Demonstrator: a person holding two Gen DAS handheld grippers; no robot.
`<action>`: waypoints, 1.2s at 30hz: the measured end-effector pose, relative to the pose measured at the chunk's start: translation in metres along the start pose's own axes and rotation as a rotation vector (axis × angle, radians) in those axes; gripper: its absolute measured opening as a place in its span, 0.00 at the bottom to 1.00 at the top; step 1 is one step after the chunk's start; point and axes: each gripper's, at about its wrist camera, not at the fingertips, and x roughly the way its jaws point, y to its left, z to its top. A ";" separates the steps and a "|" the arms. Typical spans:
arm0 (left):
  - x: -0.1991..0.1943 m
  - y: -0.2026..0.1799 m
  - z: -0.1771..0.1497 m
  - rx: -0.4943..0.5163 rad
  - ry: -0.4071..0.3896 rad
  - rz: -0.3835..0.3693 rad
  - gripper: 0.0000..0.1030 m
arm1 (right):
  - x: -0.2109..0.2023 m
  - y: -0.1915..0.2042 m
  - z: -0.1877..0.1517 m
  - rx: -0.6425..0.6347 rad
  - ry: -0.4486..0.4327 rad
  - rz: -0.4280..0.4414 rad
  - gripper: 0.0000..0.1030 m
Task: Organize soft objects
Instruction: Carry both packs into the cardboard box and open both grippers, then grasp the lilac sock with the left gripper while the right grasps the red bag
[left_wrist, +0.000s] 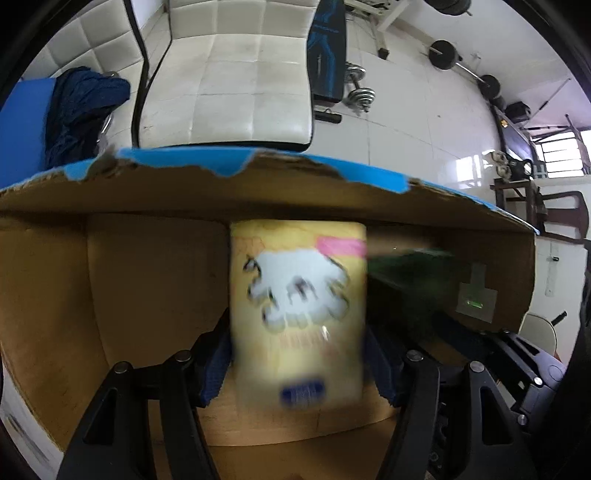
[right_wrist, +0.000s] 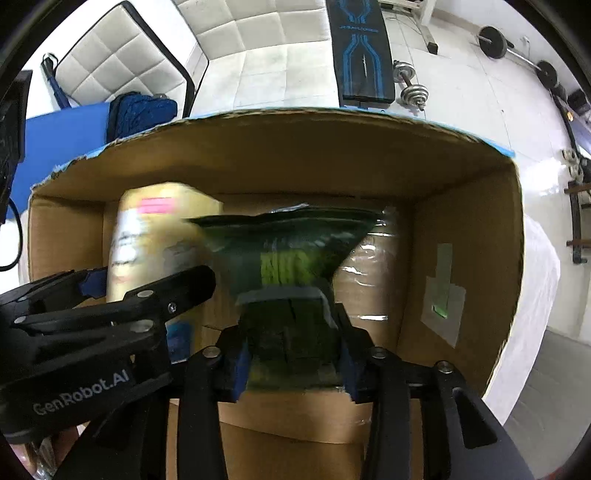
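My left gripper (left_wrist: 297, 363) is shut on a yellow soft pack (left_wrist: 297, 306) with a white figure and a pink stripe, held inside an open cardboard box (left_wrist: 147, 258). My right gripper (right_wrist: 293, 363) is shut on a dark green foil pouch (right_wrist: 288, 254), also inside the box (right_wrist: 461, 229), to the right of the yellow pack (right_wrist: 147, 240). The green pouch (left_wrist: 410, 280) shows blurred in the left wrist view. The left gripper body (right_wrist: 92, 325) shows at the left in the right wrist view.
The box has a torn blue-edged rim (left_wrist: 258, 162) and taped bottom (right_wrist: 369, 266). Behind it stand a white padded seat (left_wrist: 236, 74), a dark blue cloth (left_wrist: 81, 107) on a blue surface, a bench (right_wrist: 364, 48) and dumbbells (right_wrist: 412, 86) on the tiled floor.
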 end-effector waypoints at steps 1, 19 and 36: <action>-0.002 0.000 -0.001 -0.002 -0.002 -0.002 0.61 | -0.001 0.001 0.001 0.000 -0.003 -0.008 0.57; -0.069 0.022 -0.062 0.061 -0.197 0.150 0.99 | -0.059 0.028 -0.065 0.002 -0.095 -0.056 1.00; -0.150 0.037 -0.204 -0.064 -0.373 0.188 0.99 | -0.130 0.019 -0.213 0.057 -0.227 0.006 1.00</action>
